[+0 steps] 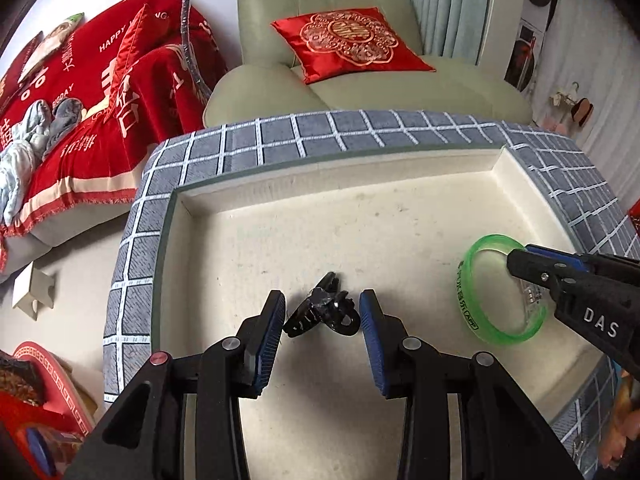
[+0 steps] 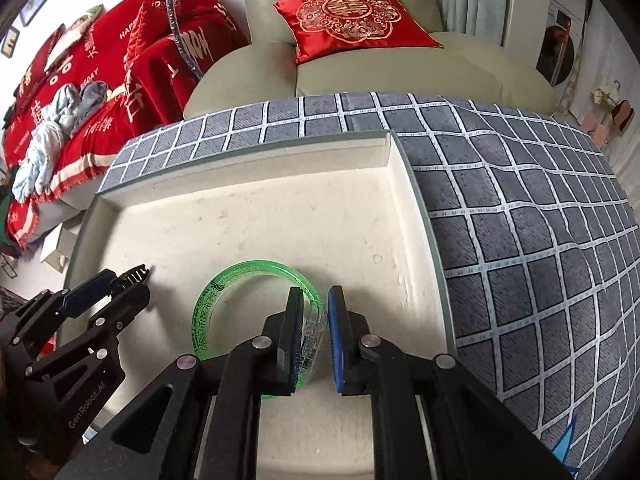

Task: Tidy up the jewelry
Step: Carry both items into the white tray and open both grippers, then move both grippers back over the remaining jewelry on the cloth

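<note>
The left tool (image 1: 323,322) pinched a black hair clip (image 1: 322,308) over a cream tray (image 1: 320,220); at three o'clock, the right tool (image 2: 314,330) gripped a green bangle (image 2: 208,300) (translucent).

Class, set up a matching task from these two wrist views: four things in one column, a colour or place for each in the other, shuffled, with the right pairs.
1 bracelet
2 hair clip
3 cushion
4 tray

A black, between the left gripper's pads
B red, on the armchair
C green, in the right gripper
D cream, on the checked cloth

Pairs: 1-C, 2-A, 3-B, 4-D
</note>
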